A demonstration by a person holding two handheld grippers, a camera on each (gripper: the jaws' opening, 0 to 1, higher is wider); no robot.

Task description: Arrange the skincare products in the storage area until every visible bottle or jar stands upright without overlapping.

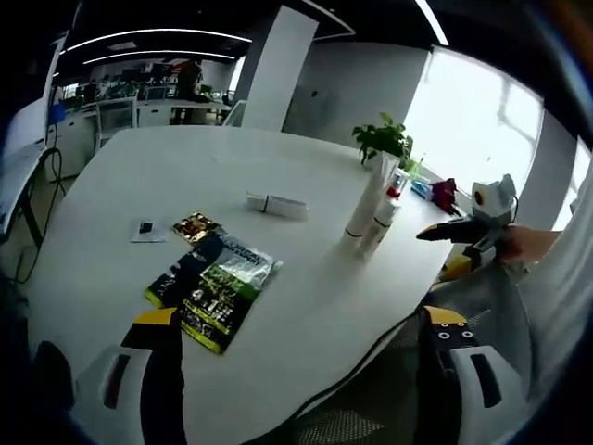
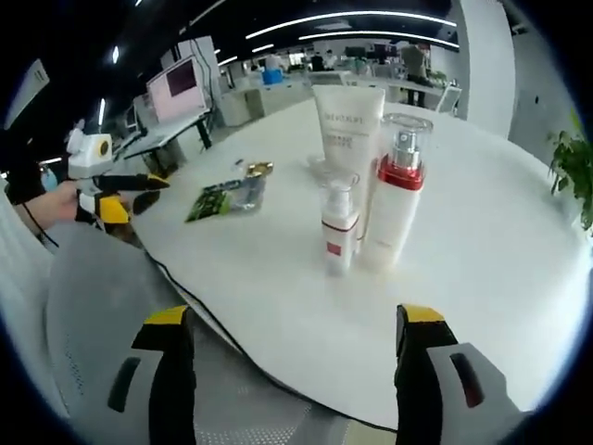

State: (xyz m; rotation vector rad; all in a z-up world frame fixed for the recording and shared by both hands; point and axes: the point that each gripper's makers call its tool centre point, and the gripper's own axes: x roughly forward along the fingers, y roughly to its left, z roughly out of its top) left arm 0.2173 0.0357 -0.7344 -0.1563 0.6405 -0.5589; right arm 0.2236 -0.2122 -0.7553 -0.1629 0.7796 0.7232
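Three skincare bottles [image 2: 371, 176] stand upright, close together on the white worktop [image 2: 482, 278]; both my claws [image 2: 296, 371] hover open, empty.

3 skincare items stand upright, clustered near the surface [image 2: 482, 269] edge: white tube [image 2: 347, 125] behind, red-collared pump bottle [image 2: 397, 199] beside it, small bottle [image 2: 339, 227] in front, just beside both.
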